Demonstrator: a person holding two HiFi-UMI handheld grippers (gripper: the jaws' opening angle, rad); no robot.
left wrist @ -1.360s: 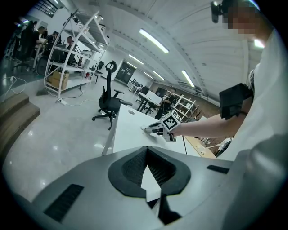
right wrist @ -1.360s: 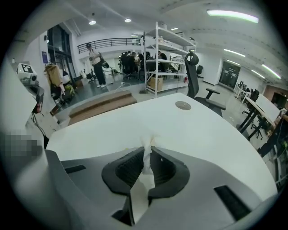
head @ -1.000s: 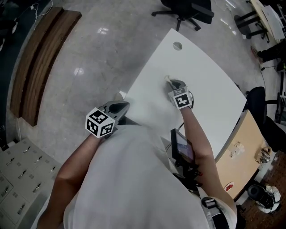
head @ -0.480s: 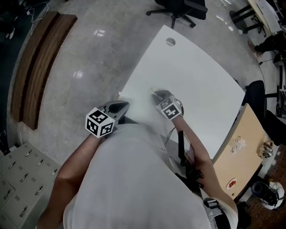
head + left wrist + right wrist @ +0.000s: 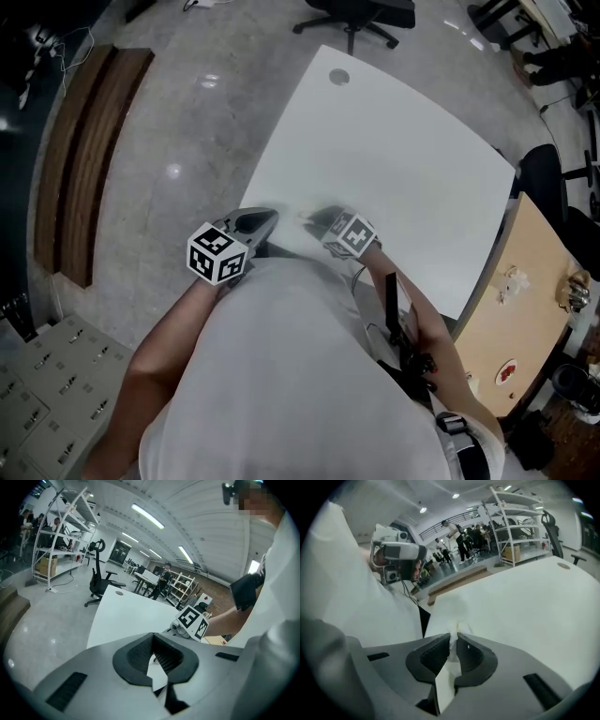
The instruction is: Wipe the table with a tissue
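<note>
A white tissue [image 5: 453,645] is pinched in my right gripper [image 5: 454,649], which is shut on it; the free end of the tissue lies crumpled on the white table [image 5: 525,597]. In the head view my right gripper [image 5: 317,222] points down at the table's near edge [image 5: 281,187], close to my body, and the tissue [image 5: 304,218] shows only as a pale blur at its tip. My left gripper [image 5: 264,219] hangs just off the table's near-left edge, shut with nothing in it. From the left gripper [image 5: 154,657] I see the right gripper's marker cube [image 5: 192,622] over the table [image 5: 126,611].
A cable hole [image 5: 338,77] sits near the table's far corner. A black office chair [image 5: 352,14] stands beyond it. A wooden bench [image 5: 80,159] lies on the floor at left, grey lockers [image 5: 37,403] at bottom left. A beige desk [image 5: 534,309] adjoins the table's right side.
My right gripper has dragged the tissue from mid-table back to the near edge, toward my body and to the left. The left gripper has shifted slightly toward the table.
</note>
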